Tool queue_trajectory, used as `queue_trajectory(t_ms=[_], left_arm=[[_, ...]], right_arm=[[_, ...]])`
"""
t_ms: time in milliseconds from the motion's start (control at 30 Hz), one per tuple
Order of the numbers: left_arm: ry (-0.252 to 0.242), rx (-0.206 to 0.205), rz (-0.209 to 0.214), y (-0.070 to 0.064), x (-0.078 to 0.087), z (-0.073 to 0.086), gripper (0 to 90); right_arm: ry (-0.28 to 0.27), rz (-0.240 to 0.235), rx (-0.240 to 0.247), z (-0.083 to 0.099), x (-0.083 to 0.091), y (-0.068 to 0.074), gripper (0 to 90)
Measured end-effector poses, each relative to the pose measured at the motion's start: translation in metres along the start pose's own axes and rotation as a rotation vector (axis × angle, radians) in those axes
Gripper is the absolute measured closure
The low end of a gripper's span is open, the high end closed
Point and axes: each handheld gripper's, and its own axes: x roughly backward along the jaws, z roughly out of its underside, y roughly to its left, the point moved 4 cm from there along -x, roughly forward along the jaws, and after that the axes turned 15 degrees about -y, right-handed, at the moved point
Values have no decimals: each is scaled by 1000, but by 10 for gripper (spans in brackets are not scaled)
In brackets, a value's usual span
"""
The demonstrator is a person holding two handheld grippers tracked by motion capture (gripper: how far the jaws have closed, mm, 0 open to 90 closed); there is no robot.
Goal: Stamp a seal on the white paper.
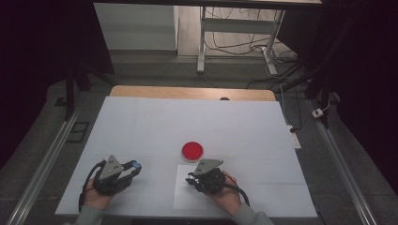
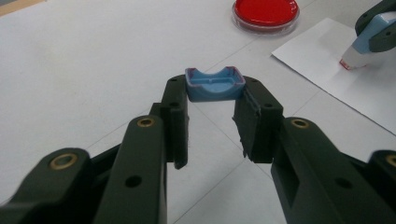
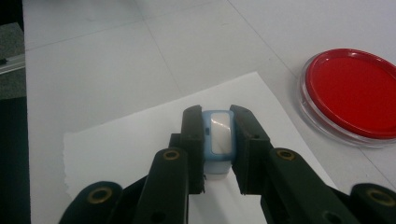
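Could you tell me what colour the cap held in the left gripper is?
Light blue cap; clearest in the left gripper view.

Dim room, grey floor [image 1: 42, 122], white desk frame [image 1: 234, 33] with tangled cables [image 1: 277, 58] behind the table [image 1: 141, 122].

Between the right gripper's [image 3: 217, 154] jaws, the stamp [image 3: 218, 140] shows its top and a little of its body; its lower end and where it meets the paper [image 3: 135, 140] are hidden behind the jaws. Right of those jaws, the red dish [image 3: 352, 95] is cut off by the picture's edge. The cap [image 2: 215, 85] at the left gripper's [image 2: 212, 128] jaw tips has its underside hidden. In the high view it is too small to make out.
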Motion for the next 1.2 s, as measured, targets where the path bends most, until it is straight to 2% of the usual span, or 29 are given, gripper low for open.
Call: queue_trajectory(t_ms=[667,833,933,1200], left_arm=[[-2,2,-4,0,1,0,660],[-3,1,-3,0,0,-1,660],[-3,3,-5,0,0,-1,660],[-4,5,-6,0,0,0,660]], right_arm=[[-4,2,1,0,0,0,759],[-4,3,17,0,1,0,757],[-11,2,-2,-1,1,0,756],[-31,0,-7,-3,5,-1,755]])
